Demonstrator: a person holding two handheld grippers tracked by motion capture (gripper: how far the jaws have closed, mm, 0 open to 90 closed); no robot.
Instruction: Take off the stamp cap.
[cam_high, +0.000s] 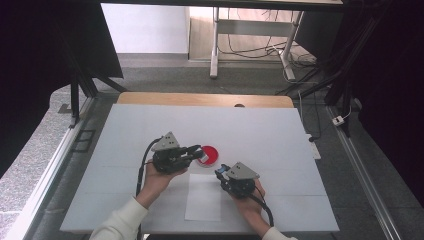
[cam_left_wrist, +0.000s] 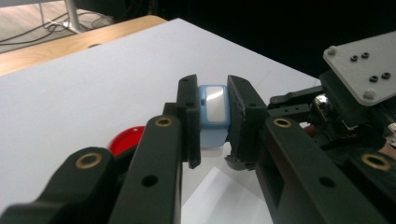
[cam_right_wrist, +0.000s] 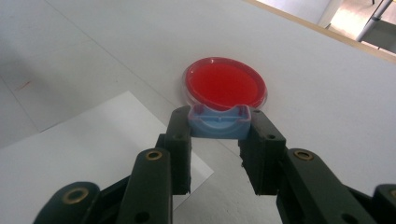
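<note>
Presently on the white counter (cam_high: 150, 130): one red round dish (cam_right_wrist: 225, 85) near the middle, one white paper sheet (cam_high: 203, 197) nearer the person. Left gripper (cam_left_wrist: 214, 116): fingers closed narrow on a pale blue piece with a white face (cam_left_wrist: 215, 103), held above the counter beside the dish. Right gripper (cam_right_wrist: 218, 140): fingers closed on a pale blue tray-like piece (cam_right_wrist: 218, 122), just near of the dish. Step in hand, as judged: mating the two blue pieces. Recommended: align squarely, firm grips, slow approach, clear of the dish.

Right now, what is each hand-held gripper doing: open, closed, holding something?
Left hand-held gripper: closed on a light blue box.
Right hand-held gripper: closed on a blue tray-like piece.
</note>
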